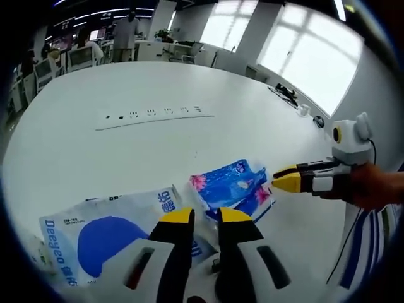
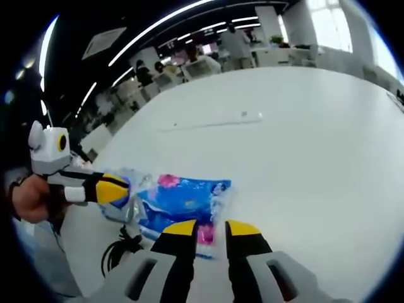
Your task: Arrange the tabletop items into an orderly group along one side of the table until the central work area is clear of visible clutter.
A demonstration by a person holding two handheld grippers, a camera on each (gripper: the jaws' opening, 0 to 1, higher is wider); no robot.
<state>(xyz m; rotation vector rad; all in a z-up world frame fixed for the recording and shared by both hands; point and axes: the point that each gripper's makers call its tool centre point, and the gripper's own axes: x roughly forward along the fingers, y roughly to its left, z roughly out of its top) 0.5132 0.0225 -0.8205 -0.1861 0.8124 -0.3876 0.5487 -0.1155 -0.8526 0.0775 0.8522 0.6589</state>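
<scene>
Yellow-tipped and parted by a narrow gap with nothing between them, the left gripper [image 1: 206, 218] hovers over a white table [image 1: 158, 88] in an open-plan office, its tips just above the near edge of a blue tissue pack [image 1: 230, 186] printed with pink flowers. In the left gripper view that pack lies just past the tips toward 1 o'clock, its long axis running from about 7 to 1 o'clock. A larger white bag with a blue oval [image 1: 107, 237] lies beside it toward 9 o'clock, the two apparently touching or overlapping. The right gripper [image 1: 285, 180] comes in from 3 o'clock, held by a hand [image 1: 372, 186], its tip right at the pack's far corner; whether it is parted or closed cannot be told from this side.

The right gripper view settles that: the right gripper [image 2: 207, 226] stands slightly open and empty, the tissue pack [image 2: 183, 199] dead ahead at 12 o'clock with its long side lying across the jaws. The left gripper [image 2: 113, 189] enters at 9 o'clock. Both claws look about equally near, each at an opposite end of the pack. A dark cable [image 2: 120, 246] coiled at 8 o'clock appears in this view, while the left gripper view offers the white bag's full outline and a power strip [image 1: 154, 117] farther up the table.
</scene>
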